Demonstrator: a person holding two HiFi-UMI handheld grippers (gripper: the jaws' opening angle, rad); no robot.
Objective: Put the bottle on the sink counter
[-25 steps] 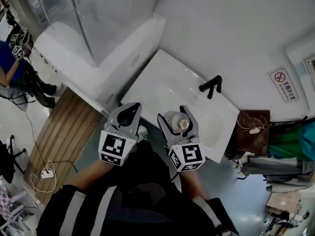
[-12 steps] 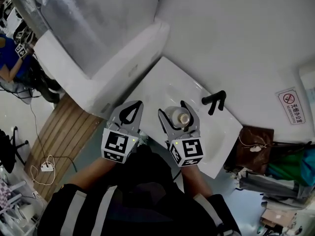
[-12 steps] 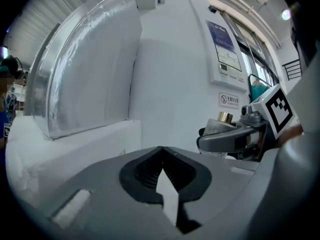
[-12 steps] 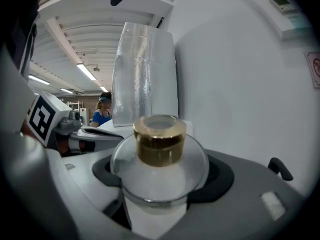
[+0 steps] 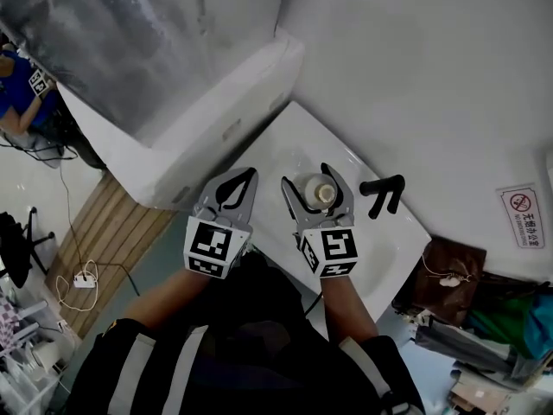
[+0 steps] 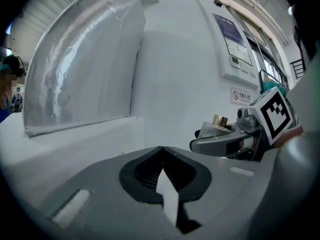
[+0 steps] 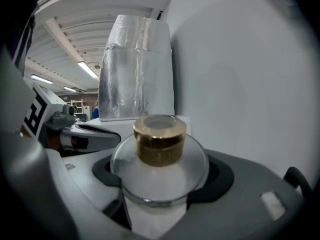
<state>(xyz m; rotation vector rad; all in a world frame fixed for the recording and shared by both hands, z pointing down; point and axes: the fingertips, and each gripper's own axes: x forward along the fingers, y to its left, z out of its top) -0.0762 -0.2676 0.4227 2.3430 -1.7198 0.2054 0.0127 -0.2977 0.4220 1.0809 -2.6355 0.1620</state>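
Observation:
A round clear bottle (image 5: 318, 192) with a gold cap sits between the jaws of my right gripper (image 5: 308, 183), which is shut on its body. In the right gripper view the bottle (image 7: 159, 159) stands upright, with its cap toward the camera. It hangs above the white sink counter (image 5: 276, 156), level with the black faucet (image 5: 383, 192) and left of it. My left gripper (image 5: 250, 176) hovers beside it at the counter's near-left edge, with its tips together and nothing in them. The left gripper view shows its closed jaws (image 6: 161, 153) and the bottle (image 6: 216, 124) at right.
A raised white ledge (image 5: 225, 102) under a shiny silver panel (image 5: 112, 50) borders the sink on the left. A wooden floor mat (image 5: 104, 232) lies below it. A brown bag (image 5: 449, 271) sits right of the sink. A person in blue (image 5: 17, 102) is at the far left.
Both grippers have moved forward over the sink, and the bottle now hangs level with the faucet. The grip on the bottle is unchanged.

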